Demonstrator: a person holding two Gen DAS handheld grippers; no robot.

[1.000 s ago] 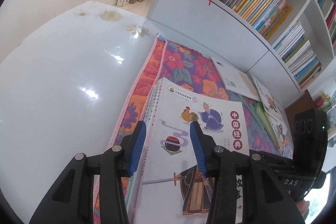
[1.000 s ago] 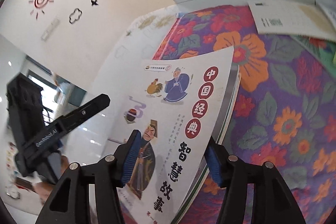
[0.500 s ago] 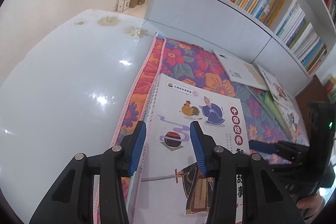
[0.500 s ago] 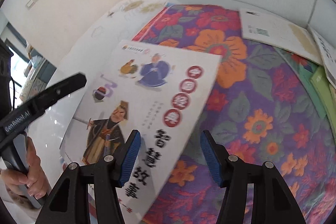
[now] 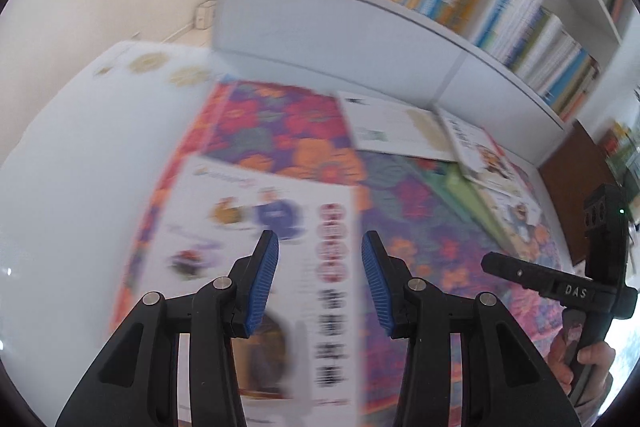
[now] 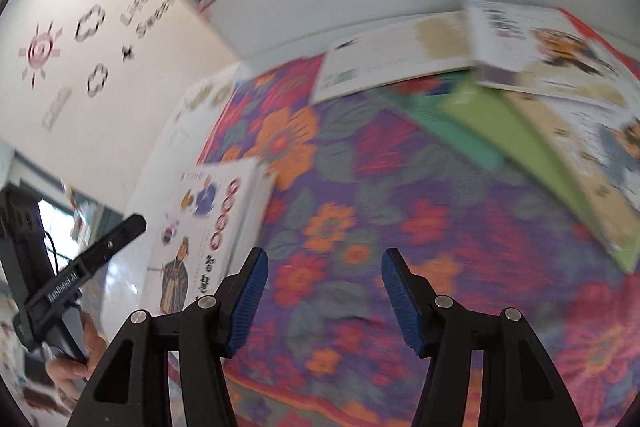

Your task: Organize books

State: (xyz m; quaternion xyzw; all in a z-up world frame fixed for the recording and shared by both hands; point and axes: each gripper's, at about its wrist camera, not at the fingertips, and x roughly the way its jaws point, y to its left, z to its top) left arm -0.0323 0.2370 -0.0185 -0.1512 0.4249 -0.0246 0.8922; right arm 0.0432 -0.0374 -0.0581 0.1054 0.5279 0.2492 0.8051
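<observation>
The white picture book [image 5: 256,267] lies flat at the left edge of the floral cloth [image 6: 360,187] on the worktop [image 5: 72,187], its long axis running away from the person. The left gripper [image 5: 318,283] hangs over it, jaws spread and holding nothing. The right gripper [image 6: 322,301], also spread and unloaded, is over bare cloth, nearer the overlapping loose books [image 6: 560,99] by the bookshelf [image 5: 400,39]; open cloth lies between.
</observation>
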